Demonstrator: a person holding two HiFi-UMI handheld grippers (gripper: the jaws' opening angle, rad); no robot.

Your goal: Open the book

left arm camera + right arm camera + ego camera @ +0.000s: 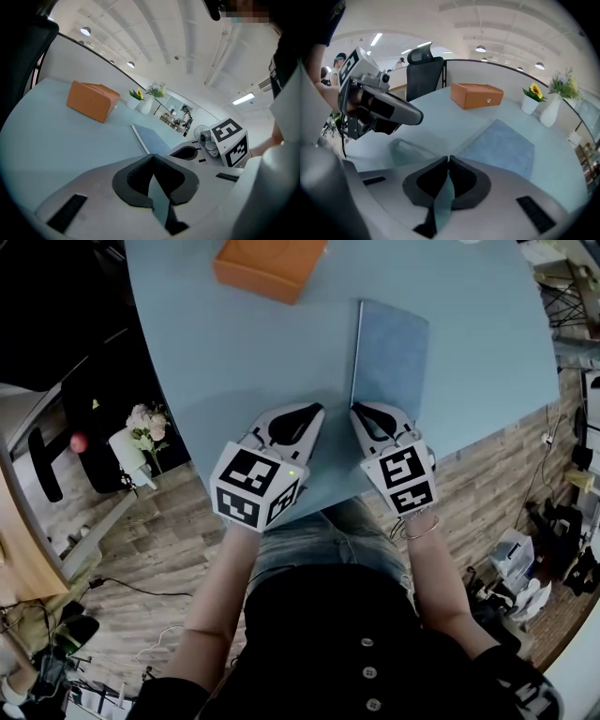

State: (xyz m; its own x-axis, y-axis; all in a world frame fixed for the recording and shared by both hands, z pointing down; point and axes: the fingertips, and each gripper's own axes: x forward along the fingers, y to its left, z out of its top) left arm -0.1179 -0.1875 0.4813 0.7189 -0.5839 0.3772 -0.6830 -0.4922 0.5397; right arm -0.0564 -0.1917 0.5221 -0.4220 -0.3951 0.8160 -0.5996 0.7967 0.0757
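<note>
While the book [391,357] is lying closed right of centre in the head view, I am holding my left gripper [317,411] and right gripper [357,412] just below it, jaws together on nothing; all the opening is remaining.

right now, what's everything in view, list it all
flat blue-grey closed book: one, blue-grey, lying on the table just ahead of the right tongs
orange rectangular box: one, orange, far side of the table
round light-blue table: one, light blue, under book and box
tall white vase of pale flowers: one, white, past the table's edge
small white pot with a yellow flower: one, white, beside that vase
black office chair: one, black, beyond the table
left tongs: one, white, shut, empty
right tongs: one, white, shut, empty
</note>
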